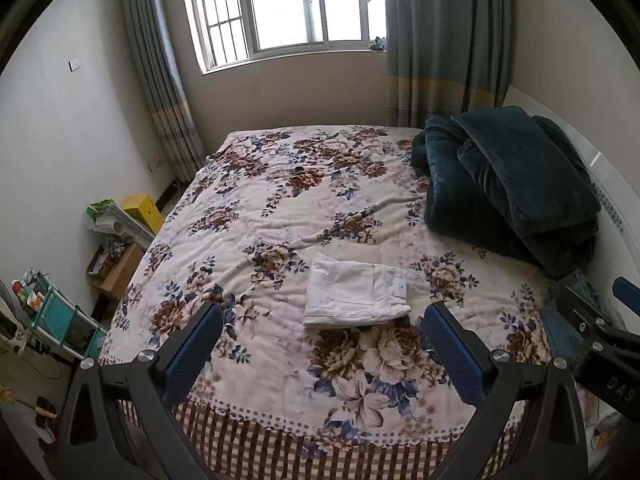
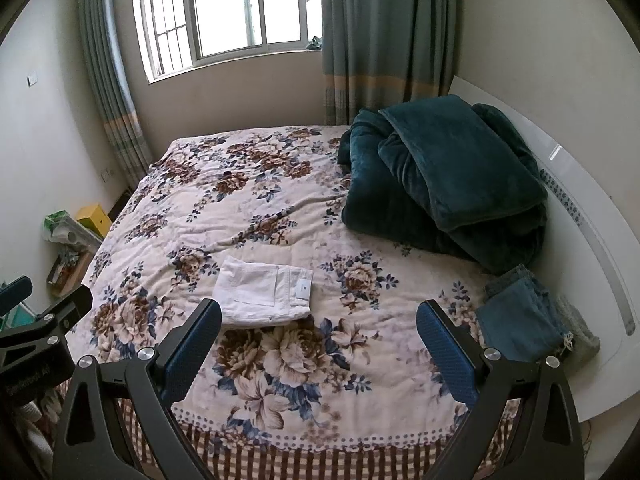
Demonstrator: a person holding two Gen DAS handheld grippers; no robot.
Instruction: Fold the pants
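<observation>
White pants (image 1: 356, 292) lie folded into a neat rectangle on the flowered bedspread (image 1: 288, 200), a label showing on the waistband; they also show in the right wrist view as white pants (image 2: 264, 294). My left gripper (image 1: 322, 316) hovers open above the bed's near edge, just short of the pants, nothing between its blue pads. My right gripper (image 2: 318, 312) is open too, held to the right of the pants and apart from them. Each gripper shows at the edge of the other's view: the right gripper (image 1: 600, 328), the left gripper (image 2: 36, 312).
A dark teal blanket (image 2: 440, 184) is heaped at the bed's far right against the white headboard (image 2: 580, 208). Folded blue jeans (image 2: 520, 320) lie at the near right. Boxes and a teal rack (image 1: 60, 316) crowd the floor on the left. Window and curtains stand behind.
</observation>
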